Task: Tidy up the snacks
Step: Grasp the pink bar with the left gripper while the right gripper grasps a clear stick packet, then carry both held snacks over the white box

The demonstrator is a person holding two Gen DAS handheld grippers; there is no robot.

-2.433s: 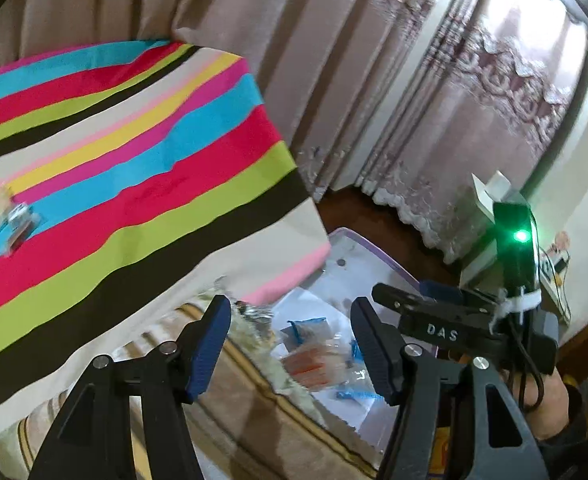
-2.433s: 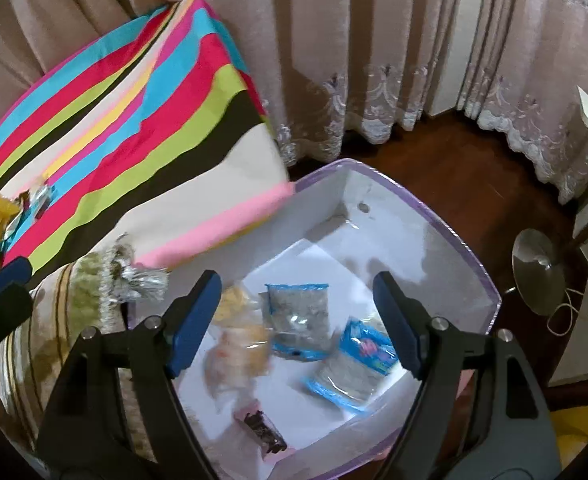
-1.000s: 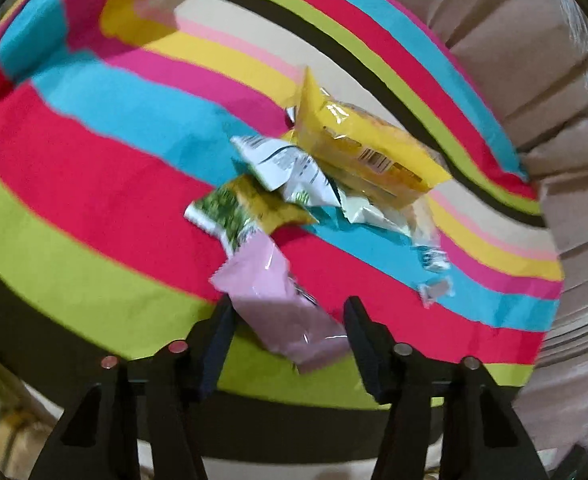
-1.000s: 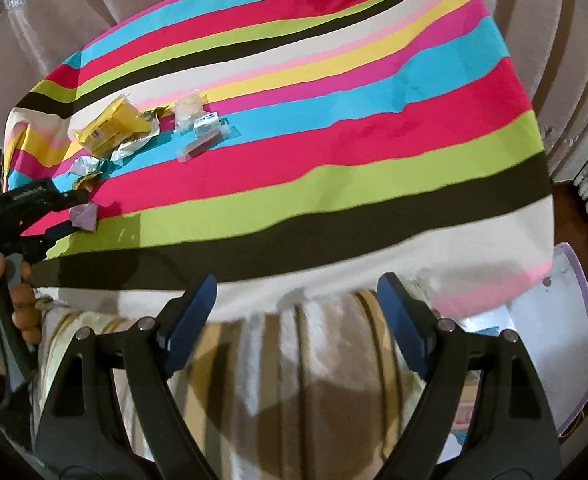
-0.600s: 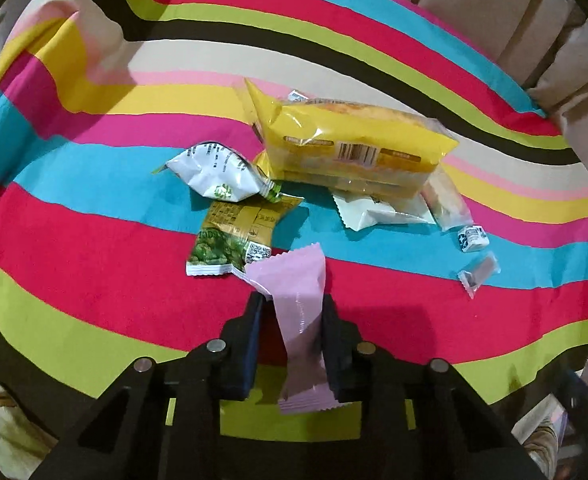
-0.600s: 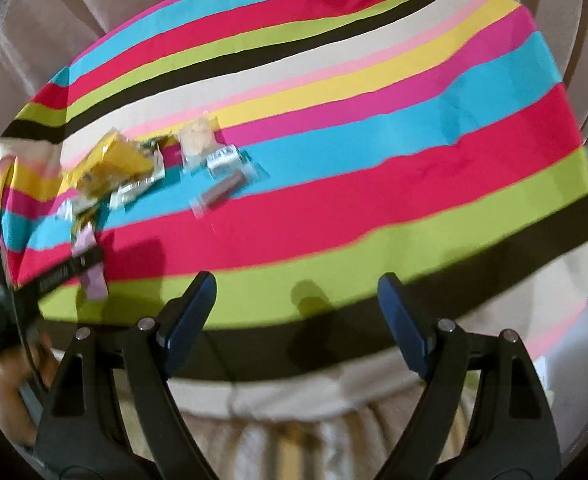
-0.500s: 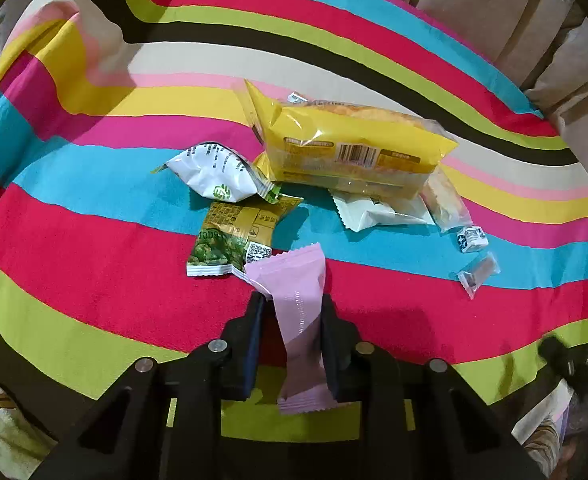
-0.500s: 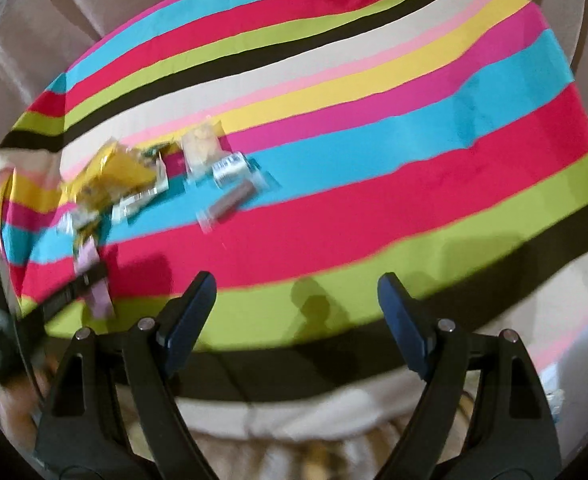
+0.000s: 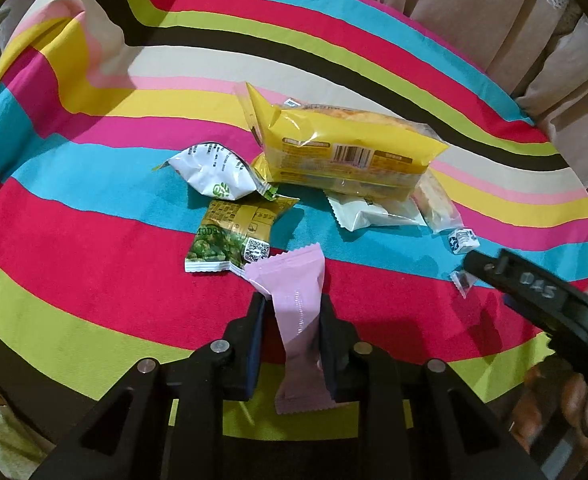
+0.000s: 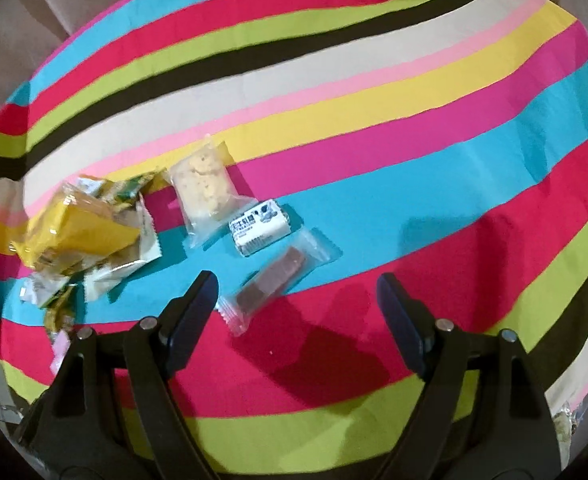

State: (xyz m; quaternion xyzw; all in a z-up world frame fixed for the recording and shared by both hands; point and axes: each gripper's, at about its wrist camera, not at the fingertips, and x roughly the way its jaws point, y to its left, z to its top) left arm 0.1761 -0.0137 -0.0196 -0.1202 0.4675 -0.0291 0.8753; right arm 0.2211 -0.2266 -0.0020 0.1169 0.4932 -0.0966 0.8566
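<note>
Striped cloth (image 10: 374, 168) carries 3 clear-wrapped snacks; left gripper (image 9: 289, 312) jaws pinch 1 pink packet (image 9: 298, 304), right gripper (image 10: 298, 300) jaws spread.

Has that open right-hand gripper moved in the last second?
Yes. The right gripper has come in over the striped cloth, toward the clear-wrapped brown bar, which now lies between its open jaws.

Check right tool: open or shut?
Open. The right tool has its jaws spread wide over the brown bar, gripping nothing.

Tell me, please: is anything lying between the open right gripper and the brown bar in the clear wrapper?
Nothing visible does. The brown bar lies on the striped cloth just ahead of the right gripper, nearer its left finger, with only bare cloth between.
</note>
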